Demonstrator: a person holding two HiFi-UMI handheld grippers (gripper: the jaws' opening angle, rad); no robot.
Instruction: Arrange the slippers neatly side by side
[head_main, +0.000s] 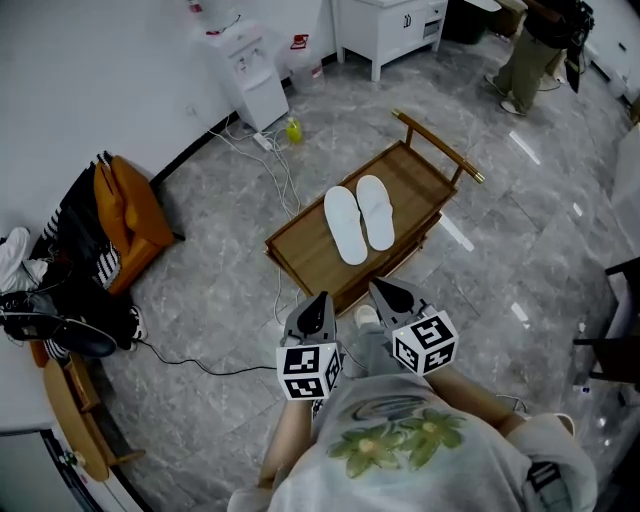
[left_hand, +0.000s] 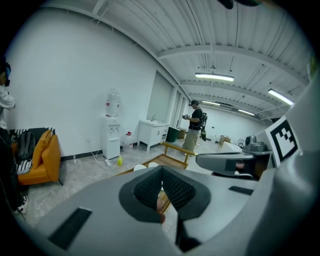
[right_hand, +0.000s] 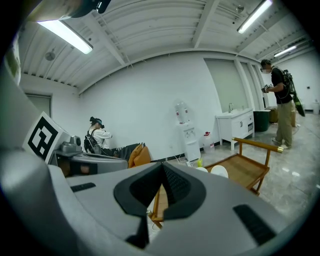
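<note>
2 slippers (head_main: 346, 226) lie paired on the cart (head_main: 300, 248); both grippers are closed and empty.
The slippers lie side by side mid-cart. Short of its near edge, the left gripper (head_main: 321, 302) and right gripper (head_main: 385, 290) are held close together before the chest, tilted slightly down toward it.

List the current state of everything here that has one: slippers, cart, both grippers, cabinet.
slippers: lying flat on the cart, close side by side, pointing the same way.
wooden cart: upright on the floor, holding only the slippers.
left gripper: fingers shut, empty, short of the cart.
right gripper: fingers shut, empty, short of the cart.
white cabinet: doors closed.
</note>
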